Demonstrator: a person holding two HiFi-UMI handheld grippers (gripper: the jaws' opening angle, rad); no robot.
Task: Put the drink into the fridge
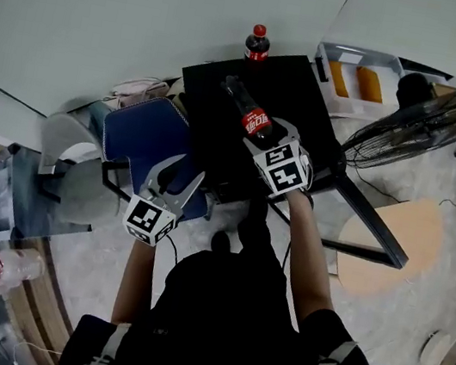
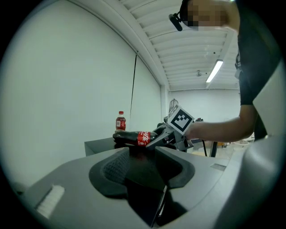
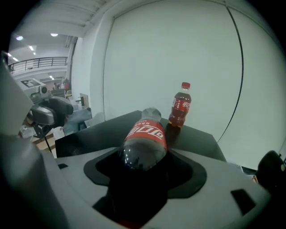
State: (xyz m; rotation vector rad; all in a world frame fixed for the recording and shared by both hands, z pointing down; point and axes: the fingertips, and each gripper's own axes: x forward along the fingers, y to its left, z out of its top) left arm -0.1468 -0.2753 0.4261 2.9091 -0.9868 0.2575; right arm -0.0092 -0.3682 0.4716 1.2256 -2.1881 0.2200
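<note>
Over the black cabinet, the right tongs are clamped on the lower end of a cola bottle, which lies almost flat with its neck toward the wall. By the wall a smaller bottle stands upright on the cabinet. Beside a blue chair, the left tongs are spread wide, with nothing between them.

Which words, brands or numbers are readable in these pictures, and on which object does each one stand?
Nothing reads clearly.
On the held bottle: white script on its red label, too warped to read.
On the standing bottle: label script too small to read.
On the marker cubes: patterns only, no letters.
</note>
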